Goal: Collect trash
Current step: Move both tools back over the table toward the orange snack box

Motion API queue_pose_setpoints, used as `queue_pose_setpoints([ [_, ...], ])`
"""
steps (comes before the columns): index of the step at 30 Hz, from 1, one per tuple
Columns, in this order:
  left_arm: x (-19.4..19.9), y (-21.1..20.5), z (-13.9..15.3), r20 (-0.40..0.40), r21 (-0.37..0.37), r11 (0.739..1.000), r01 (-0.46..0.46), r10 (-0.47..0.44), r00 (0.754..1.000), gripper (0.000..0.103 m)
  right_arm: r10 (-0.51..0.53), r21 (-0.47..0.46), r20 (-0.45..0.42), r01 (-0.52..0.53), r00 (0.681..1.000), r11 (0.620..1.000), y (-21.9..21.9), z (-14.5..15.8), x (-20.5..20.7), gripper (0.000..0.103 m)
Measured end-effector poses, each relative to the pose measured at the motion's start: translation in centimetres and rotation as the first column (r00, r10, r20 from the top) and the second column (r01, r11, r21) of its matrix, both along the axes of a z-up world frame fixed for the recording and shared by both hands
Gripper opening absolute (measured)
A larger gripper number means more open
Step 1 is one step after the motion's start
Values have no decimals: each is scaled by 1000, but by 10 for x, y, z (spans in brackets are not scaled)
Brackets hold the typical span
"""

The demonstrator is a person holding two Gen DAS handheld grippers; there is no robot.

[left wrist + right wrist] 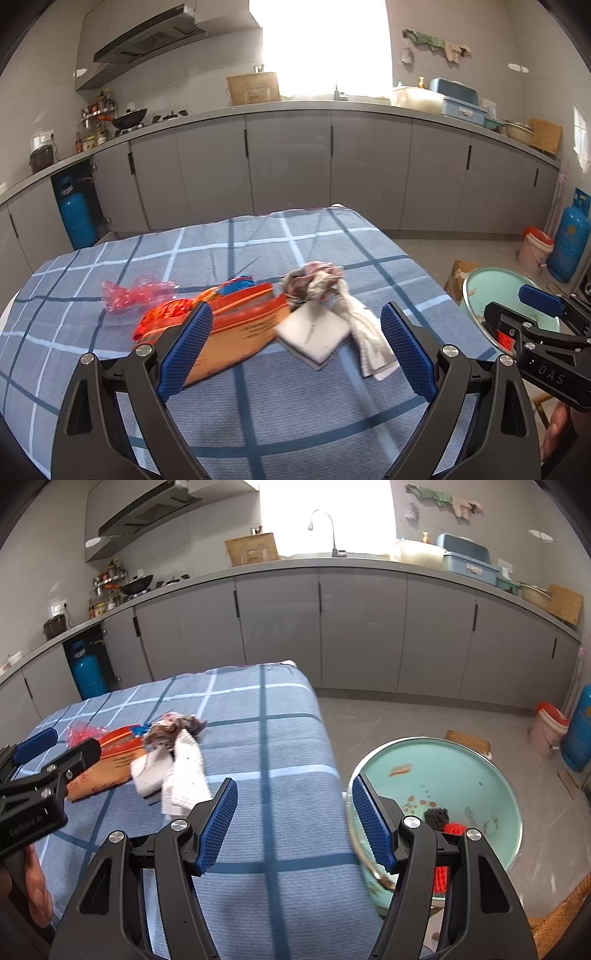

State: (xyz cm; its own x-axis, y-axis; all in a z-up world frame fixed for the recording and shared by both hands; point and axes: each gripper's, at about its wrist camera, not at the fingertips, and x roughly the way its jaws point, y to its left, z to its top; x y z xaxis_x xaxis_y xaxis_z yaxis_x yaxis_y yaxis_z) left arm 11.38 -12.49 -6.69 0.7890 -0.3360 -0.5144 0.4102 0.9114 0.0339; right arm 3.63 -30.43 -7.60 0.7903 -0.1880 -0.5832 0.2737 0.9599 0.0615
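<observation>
Centre frame, left gripper (295, 345) gapes empty before the white pad (314, 332); right gripper (293, 825) also spread, empty. Straddle 1 piece, pinch, carry to basin (480, 760).

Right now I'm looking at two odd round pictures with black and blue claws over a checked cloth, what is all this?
Those claws are two hand-held grippers; a person holds one in each hand. Each carries a wide-angle camera looking along its fingers. One picture comes from the left gripper, the other from the right gripper. Both are open and hold nothing. On the blue checked tablecloth lies trash: an orange packet, red plastic wrap, a white sponge and crumpled rags. Beside the table stands a pale green basin with some bits already inside.
</observation>
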Motion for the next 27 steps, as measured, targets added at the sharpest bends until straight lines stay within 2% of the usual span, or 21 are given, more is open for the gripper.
queue_pose_setpoints([
  [9, 11, 40, -2, -16, -18, 997, -75, 75, 997, 91, 48, -8, -18, -49, 999, 999, 26, -3, 14, 65],
  [12, 12, 55, -2, -9, -9, 995, -98, 98, 995, 91, 66, -1, -16, -66, 998, 998, 33, -4, 18, 66],
  [13, 12, 62, -3, -6, -2, 994, -111, 111, 994, 91, 71, 1, -13, -71, 997, 998, 35, -5, 19, 72],
  [14, 13, 66, -3, -5, 3, 993, -121, 121, 993, 91, 74, 0, -6, -74, 997, 997, 38, -5, 20, 73],
  [22, 25, 116, -13, -20, 52, 971, -234, 235, 972, 91, 132, 36, -13, -132, 991, 991, 56, -17, 33, 73],
  [27, 37, 128, -22, -50, 61, 964, -259, 262, 964, 91, 142, 47, -21, -141, 990, 989, 58, -23, 36, 73],
])
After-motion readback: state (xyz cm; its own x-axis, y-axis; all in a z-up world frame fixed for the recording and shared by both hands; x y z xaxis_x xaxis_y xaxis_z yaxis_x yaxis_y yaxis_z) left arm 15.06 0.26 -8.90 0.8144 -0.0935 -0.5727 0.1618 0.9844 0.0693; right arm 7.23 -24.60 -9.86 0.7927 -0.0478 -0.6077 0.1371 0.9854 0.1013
